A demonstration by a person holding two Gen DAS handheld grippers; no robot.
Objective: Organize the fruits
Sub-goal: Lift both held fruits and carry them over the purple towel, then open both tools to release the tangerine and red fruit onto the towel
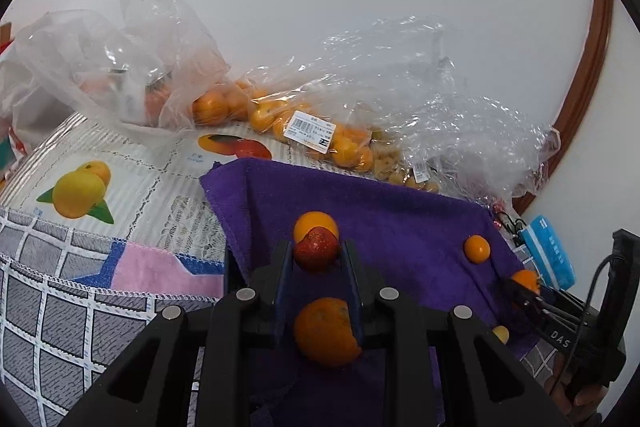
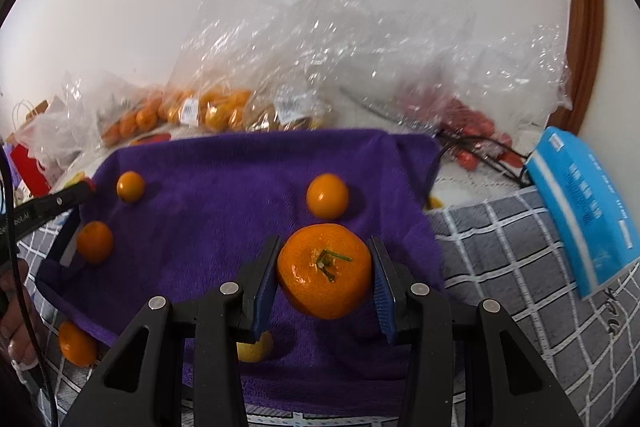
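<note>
Now the mandarin (image 2: 325, 275) sits clamped between the right hand-held gripper (image 2: 325, 281).

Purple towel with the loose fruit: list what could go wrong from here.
1. The left gripper is shut on a small red fruit; it looks soft and could bruise.
2. The right gripper holds a big mandarin by its rounded sides; it may slip out and roll.
3. Loose oranges lie on the purple towel, so a dropped fruit could knock them off the edge.
</note>
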